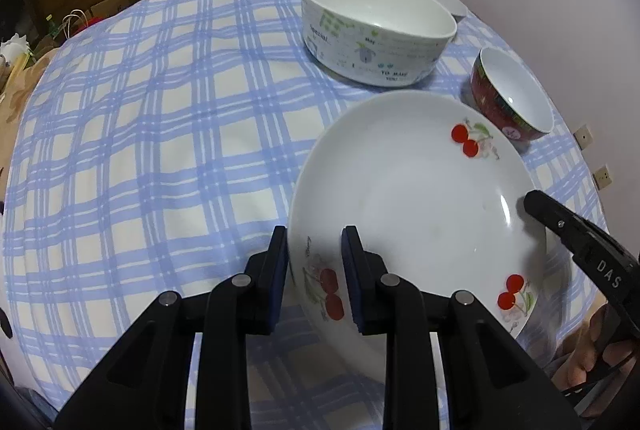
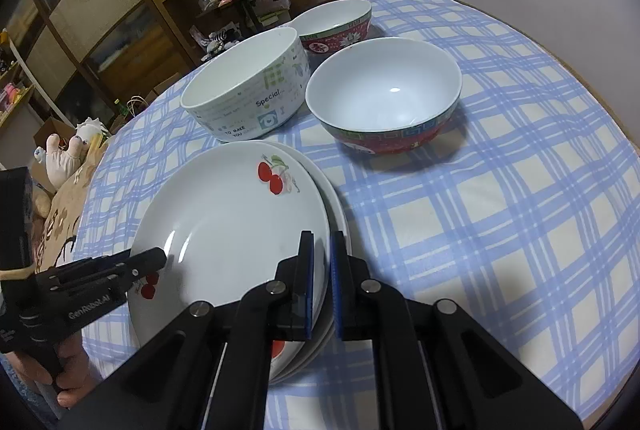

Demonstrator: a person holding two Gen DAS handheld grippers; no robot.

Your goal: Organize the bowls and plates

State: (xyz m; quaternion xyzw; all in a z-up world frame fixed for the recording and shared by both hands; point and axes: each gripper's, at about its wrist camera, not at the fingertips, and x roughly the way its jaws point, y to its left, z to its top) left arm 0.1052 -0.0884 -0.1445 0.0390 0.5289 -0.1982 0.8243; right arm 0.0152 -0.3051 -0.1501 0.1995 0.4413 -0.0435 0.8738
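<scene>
Checked tablecloth [image 1: 160, 109]; plate [image 1: 408, 197] between tools [image 1: 316, 270].

Left hand-held gripper [image 1: 315, 250] clamping cherry plate [image 1: 412, 197], checked tablecloth [image 1: 160, 133]

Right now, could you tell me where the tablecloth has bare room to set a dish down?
Two patches are bare: the cloth left of the cherry plates and the white printed bowl, and the cloth right of the plates, below the red bowl. The far side is crowded: three bowls stand close together.
</scene>
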